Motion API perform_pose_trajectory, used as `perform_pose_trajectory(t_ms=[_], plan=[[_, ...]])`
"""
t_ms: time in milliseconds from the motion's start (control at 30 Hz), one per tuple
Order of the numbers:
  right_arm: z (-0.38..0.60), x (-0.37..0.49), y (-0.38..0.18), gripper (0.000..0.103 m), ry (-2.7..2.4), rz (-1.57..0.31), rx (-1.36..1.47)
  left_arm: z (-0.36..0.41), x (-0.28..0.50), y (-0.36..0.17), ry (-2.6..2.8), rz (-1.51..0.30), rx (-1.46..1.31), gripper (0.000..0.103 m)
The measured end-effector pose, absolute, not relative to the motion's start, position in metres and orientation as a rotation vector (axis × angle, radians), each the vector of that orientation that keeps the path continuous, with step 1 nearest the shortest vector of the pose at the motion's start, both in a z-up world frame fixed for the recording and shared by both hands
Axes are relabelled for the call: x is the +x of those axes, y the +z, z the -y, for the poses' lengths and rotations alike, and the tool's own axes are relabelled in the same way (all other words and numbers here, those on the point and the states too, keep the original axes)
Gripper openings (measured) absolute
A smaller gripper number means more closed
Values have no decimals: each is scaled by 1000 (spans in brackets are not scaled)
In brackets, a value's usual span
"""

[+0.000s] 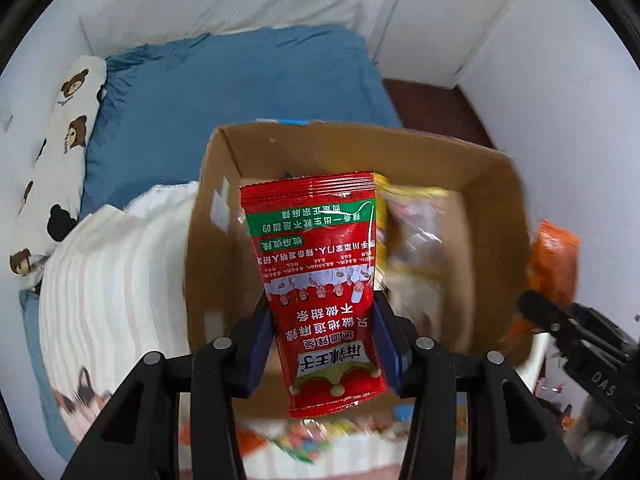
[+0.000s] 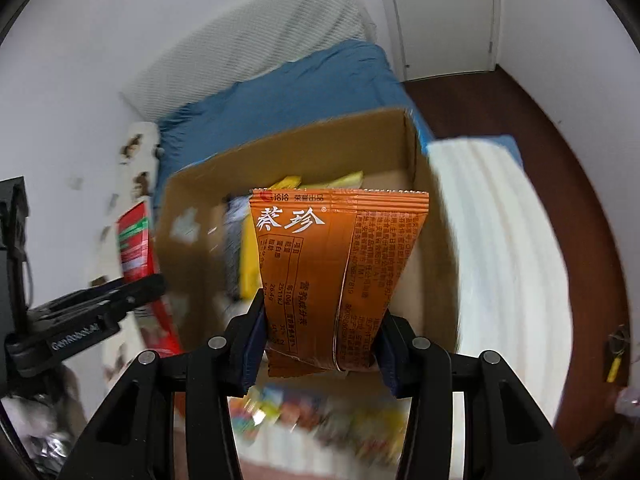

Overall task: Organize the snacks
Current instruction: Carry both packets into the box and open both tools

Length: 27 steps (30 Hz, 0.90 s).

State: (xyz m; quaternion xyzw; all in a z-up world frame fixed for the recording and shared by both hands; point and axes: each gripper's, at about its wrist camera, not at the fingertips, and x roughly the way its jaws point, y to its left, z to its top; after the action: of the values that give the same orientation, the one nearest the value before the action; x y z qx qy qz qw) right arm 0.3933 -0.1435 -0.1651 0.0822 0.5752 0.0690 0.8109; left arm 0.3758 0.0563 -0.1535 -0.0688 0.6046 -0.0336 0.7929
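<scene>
Left claw (image 1: 324, 344) grips a red packet (image 1: 320, 280), right claw (image 2: 320, 344) an orange packet (image 2: 340, 272), both above the cardboard box (image 1: 496, 216).

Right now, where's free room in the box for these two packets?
Cardboard box: bare floor along its right wall, beside the orange packet. Middle and far side crowded with yellow packets. In the left wrist view the red packet hides the near-left floor.

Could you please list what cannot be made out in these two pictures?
- Left wrist view: cardboard box contents, partly hidden behind the red packet and blurred.
- Right wrist view: box floor, hidden by the orange packet.
- Both views: colourful items at the bottom edge, blurred.
</scene>
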Motion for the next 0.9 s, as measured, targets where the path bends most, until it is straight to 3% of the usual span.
perform_pose_trajectory(t_ms=[400,433,467,500,533,567,600,900], plan=[[146,481,-235,51,67,-1392,56,-68,476,-241,-25,-1484,-95,46],[145,483,-238,54,56,-1403,46,-67,479,-247,-41,-1501,-99,48],[147,487,-245,65,44,-1409,37,-66,481,-251,-57,-1515,-103,49],[145,489,-249,73,37,-1415,33,-65,482,-252,-68,-1514,-109,58],[144,490,-251,88,37,-1419,39,-65,482,-253,-69,-1509,-118,74],[143,490,-252,92,43,-1421,42,-66,482,-253,-67,-1513,-128,82],[141,490,-253,92,48,-1424,40,-68,483,-255,-71,-1510,-147,88],[145,480,-245,93,35,-1398,71,-71,469,-247,-62,-1489,-200,89]])
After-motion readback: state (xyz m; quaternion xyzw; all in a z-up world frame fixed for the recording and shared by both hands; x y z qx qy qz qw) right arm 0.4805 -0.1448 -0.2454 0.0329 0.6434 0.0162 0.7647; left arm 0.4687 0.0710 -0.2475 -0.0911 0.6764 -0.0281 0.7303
